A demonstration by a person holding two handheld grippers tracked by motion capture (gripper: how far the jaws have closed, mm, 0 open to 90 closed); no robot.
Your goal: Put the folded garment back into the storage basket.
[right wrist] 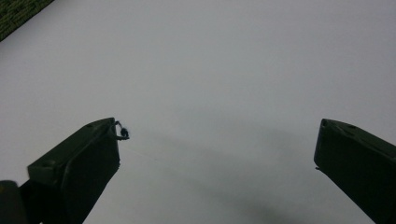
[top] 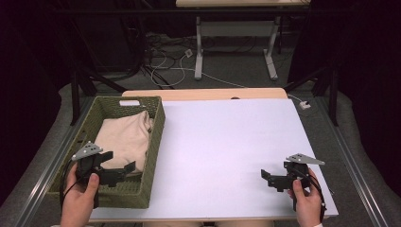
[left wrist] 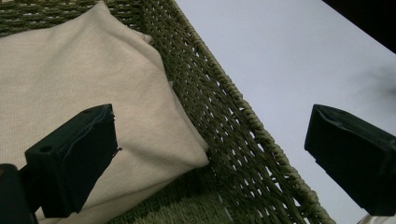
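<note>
The left tool hangs spread wide over the near right corner of the green basket, where the folded beige cloth lies lengthwise just ahead. The right tool, also spread, hovers well apart over the bare counter.

Beige cloth in basket, claw spread

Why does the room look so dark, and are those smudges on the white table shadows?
High view: the surroundings are dark, while the white table is evenly lit. Right gripper view: soft, blurred shadows lie on the table between the open jaws. Left gripper view: the basket weave is sharp, the jaws slightly soft.
</note>
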